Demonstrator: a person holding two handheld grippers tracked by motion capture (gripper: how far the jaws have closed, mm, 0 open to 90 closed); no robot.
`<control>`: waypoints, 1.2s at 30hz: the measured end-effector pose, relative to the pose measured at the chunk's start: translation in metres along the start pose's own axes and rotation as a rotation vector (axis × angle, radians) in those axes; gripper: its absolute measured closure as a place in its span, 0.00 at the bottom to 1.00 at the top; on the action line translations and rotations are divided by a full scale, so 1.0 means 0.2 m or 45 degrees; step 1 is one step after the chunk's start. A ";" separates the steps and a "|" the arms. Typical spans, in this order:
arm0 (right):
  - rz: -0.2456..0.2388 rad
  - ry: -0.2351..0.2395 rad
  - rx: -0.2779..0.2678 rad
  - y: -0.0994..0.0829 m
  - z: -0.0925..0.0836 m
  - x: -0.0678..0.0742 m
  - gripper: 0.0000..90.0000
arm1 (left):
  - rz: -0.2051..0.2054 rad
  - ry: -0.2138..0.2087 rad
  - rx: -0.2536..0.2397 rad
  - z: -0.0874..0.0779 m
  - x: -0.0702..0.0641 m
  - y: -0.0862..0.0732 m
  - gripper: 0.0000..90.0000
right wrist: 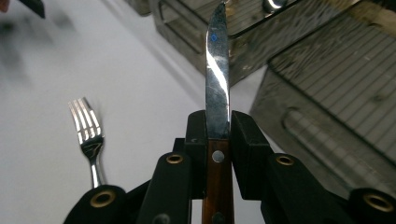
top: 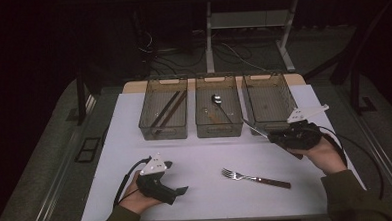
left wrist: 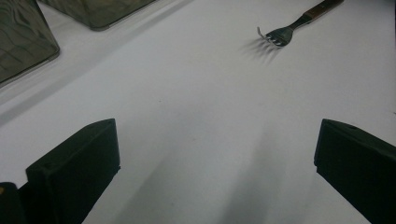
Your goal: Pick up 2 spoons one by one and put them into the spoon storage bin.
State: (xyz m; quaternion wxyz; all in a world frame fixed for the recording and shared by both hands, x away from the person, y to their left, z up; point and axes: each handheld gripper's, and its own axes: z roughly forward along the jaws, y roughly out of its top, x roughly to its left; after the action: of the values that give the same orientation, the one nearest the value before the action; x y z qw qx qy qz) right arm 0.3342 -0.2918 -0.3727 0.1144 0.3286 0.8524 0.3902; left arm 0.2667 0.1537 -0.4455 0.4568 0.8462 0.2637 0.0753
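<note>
A knife (right wrist: pixel 217 70) with a brown wooden handle and a shiny blade is clamped between the jaws of my right gripper (right wrist: pixel 218 126), which is shut on it where blade meets handle. In the high view that right gripper (top: pixel 274 136) hovers just in front of the right bin (top: pixel 270 105), and the knife (top: pixel 255 129) points left toward the bins. A fork (top: pixel 254 178) with a wooden handle lies flat on the white mat, in front of the middle bin. My left gripper (top: pixel 180 191) rests low at the front left. Its jaws stand wide apart over bare mat (left wrist: pixel 217 154), with the fork (left wrist: pixel 280 33) farther off.
Three clear bins stand in a row at the back of the mat. The left bin (top: pixel 163 132) holds dark chopsticks (top: pixel 168 109). A spoon (top: pixel 218 102) lies in the middle bin (top: pixel 219 130). Beyond the table are desk legs and cables on the floor.
</note>
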 end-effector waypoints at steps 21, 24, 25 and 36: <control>0.070 -0.098 0.001 0.20 -0.01 -0.27 0.85 | 0.001 -0.001 -0.004 -0.01 0.00 0.00 0.00; 0.084 -0.104 0.007 0.23 0.01 -0.32 0.85 | 0.001 -0.002 -0.006 -0.01 0.00 0.00 0.00; 0.084 -0.111 0.009 0.24 0.01 -0.33 0.85 | 0.001 -0.003 -0.005 -0.01 0.00 0.00 0.00; 0.139 -0.177 0.013 0.31 0.09 -0.50 0.85 | -0.006 -0.009 -0.006 -0.01 0.01 0.00 0.00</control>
State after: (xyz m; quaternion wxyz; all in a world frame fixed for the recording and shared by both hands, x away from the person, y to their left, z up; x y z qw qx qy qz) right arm 0.4475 -0.3163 -0.3448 0.1504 0.4014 0.8253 0.3677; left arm 0.2670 0.1555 -0.4453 0.4598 0.8448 0.2640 0.0719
